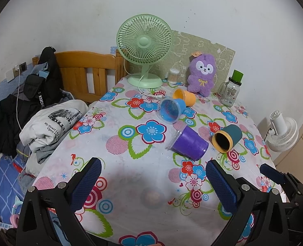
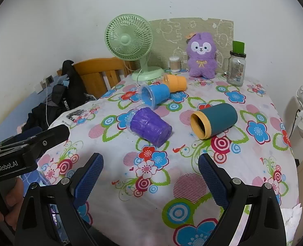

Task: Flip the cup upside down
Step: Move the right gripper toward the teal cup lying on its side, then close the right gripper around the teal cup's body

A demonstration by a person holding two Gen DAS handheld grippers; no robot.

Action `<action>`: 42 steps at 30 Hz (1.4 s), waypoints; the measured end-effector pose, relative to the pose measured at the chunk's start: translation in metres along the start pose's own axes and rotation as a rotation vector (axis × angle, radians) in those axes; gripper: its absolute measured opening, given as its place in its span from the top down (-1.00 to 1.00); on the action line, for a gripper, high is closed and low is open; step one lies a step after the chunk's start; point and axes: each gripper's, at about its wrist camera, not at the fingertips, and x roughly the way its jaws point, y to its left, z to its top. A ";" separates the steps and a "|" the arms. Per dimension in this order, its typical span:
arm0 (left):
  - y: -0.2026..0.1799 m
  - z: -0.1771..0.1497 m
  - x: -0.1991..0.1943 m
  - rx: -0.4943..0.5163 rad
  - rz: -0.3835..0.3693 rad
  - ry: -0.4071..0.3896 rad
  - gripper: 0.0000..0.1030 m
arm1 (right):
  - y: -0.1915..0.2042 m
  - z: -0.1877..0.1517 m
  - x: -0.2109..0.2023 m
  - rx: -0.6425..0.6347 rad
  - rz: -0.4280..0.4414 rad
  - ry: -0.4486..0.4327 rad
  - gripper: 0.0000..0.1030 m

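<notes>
Several cups lie on their sides on the floral tablecloth. A purple cup [image 1: 189,142] [image 2: 150,126] lies mid-table, mouth to the left. A teal cup with a yellow rim [image 1: 227,138] [image 2: 215,121] lies to its right, mouth toward me. A blue cup [image 1: 172,109] [image 2: 154,95] and an orange cup [image 1: 184,96] [image 2: 175,83] lie further back. My left gripper [image 1: 153,179] is open and empty over the near table, short of the purple cup. My right gripper [image 2: 150,173] is open and empty, also short of the cups.
At the back stand a green fan [image 1: 144,51] [image 2: 129,45], a purple plush toy [image 1: 201,73] [image 2: 201,55], a glass jar with a green lid [image 1: 231,91] [image 2: 236,65] and a cotton swab tub [image 1: 173,75]. Clothes [image 1: 47,121] lie piled left. A white fan [image 1: 282,131] stands right.
</notes>
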 end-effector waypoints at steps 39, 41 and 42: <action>-0.021 -0.002 0.036 0.054 -0.030 0.066 -0.99 | -0.052 -0.006 0.026 0.159 -0.081 0.060 -0.85; -0.027 0.001 0.043 0.071 -0.043 0.074 -0.99 | -0.063 -0.003 0.031 0.192 -0.102 0.069 -0.85; -0.030 0.004 0.048 0.080 -0.051 0.078 -0.99 | -0.068 -0.001 0.033 0.206 -0.113 0.070 -0.85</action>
